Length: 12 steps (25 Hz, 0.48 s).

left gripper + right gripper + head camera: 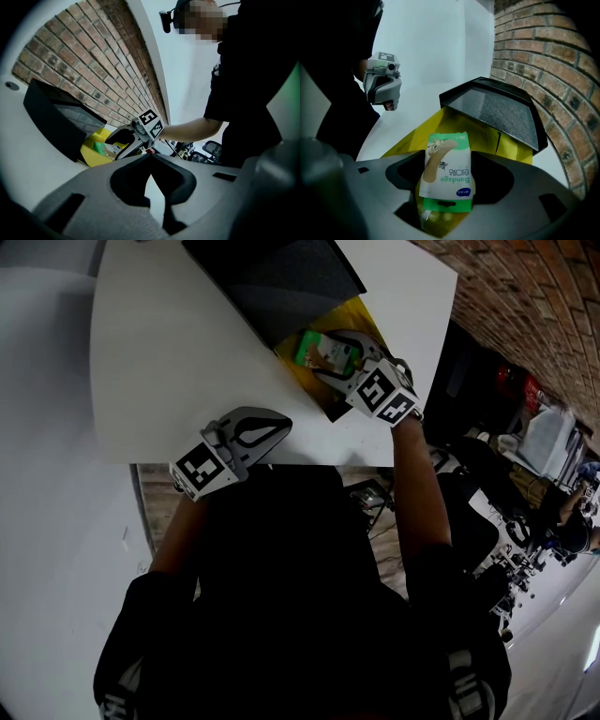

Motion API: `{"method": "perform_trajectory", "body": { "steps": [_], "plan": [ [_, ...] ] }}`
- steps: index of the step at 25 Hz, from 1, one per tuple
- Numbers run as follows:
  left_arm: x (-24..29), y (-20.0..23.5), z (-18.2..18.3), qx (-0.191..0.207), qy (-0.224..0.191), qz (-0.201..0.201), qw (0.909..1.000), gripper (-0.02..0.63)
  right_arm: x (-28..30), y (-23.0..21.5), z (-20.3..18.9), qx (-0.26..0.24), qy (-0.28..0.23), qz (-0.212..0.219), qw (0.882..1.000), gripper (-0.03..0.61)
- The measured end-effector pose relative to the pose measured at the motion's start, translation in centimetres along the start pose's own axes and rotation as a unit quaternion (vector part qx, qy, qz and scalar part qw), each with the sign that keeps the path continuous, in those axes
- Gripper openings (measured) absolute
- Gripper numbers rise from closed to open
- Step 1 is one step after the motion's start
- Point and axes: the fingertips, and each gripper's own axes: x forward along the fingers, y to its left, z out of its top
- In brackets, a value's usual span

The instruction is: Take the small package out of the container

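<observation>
**Operator:** As I look down from the head view, my right forearm [412, 484] stretches out past the table [169, 352] edge. It tips the right tongs [330, 345] steeply down into the yellow container [354, 311]. The left tongs [279, 424] lie level just over the near edge, nose turned toward the container.

**Desk:** What are the left ones doing?

**Operator:** They are closed. In the left gripper view the tips of the left tongs [150, 158] meet with nothing between them. Past them I can see the other tool at the container [96, 152].

**Desk:** And the package?

**Operator:** The package [446, 171] is inside the container [405, 136], standing on end and leaning back a little. It is green and white, with a plaster drawn on it. The raised black lid [497, 112] is behind it.

**Desk:** Where is it relative to the jaws?

**Operator:** It sits squarely between them. The right tongs [446, 157] stand wide, one jaw on each side of the package, each close to an edge. I can't tell whether the pads touch those edges. From above, the package [326, 352] shows framed by both jaws.
</observation>
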Motion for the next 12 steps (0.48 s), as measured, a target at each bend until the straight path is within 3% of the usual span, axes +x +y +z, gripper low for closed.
{"method": "perform_trajectory", "body": {
  "steps": [7,12],
  "plan": [
    [-0.5,0.2,0.1,0.002,-0.001,0.006,1.0,0.014,-0.4,-0.1,0.5,0.009,-0.01,-0.009,1.0,0.307],
    [-0.8,0.0,0.3,-0.02,0.002,0.011,0.9997,0.014,-1.1,-0.2,1.1,0.026,-0.029,-0.02,0.999,0.307]
  ]
}}
